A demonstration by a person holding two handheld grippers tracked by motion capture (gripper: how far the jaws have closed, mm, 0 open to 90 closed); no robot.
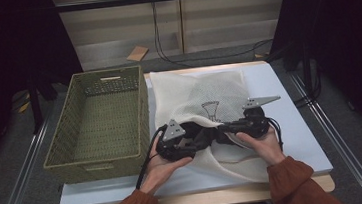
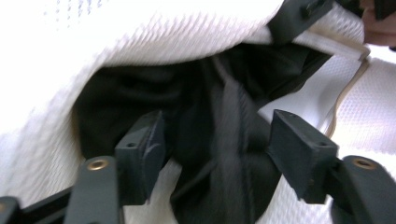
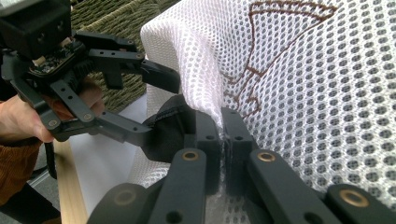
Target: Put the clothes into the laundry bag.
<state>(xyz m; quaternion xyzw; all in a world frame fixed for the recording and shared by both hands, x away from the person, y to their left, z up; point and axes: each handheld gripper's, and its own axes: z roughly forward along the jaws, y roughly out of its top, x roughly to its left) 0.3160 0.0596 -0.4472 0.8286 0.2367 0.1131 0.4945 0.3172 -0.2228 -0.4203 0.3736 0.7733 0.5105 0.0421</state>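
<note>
White mesh laundry bag (image 1: 204, 100) lies on the surface (image 1: 293, 136) beside the woven basket (image 1: 98, 125), with the black garment (image 2: 219, 140) partly inside its mouth. Right hand-held gripper (image 3: 223, 135) is clenched on the bag's rim, holding the mouth up; left hand-held gripper (image 2: 215, 144) is released, jaws apart either side of the garment without pressing it. Judged step: stuffing; the next move calls for re-gripping the exposed cloth and pushing deeper.

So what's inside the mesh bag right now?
A black cloth sits in the mesh bag, partly sticking out of its mouth. The right gripper pinches the bag's edge. How far in the cloth reaches, or what else is inside, the mesh hides.
</note>
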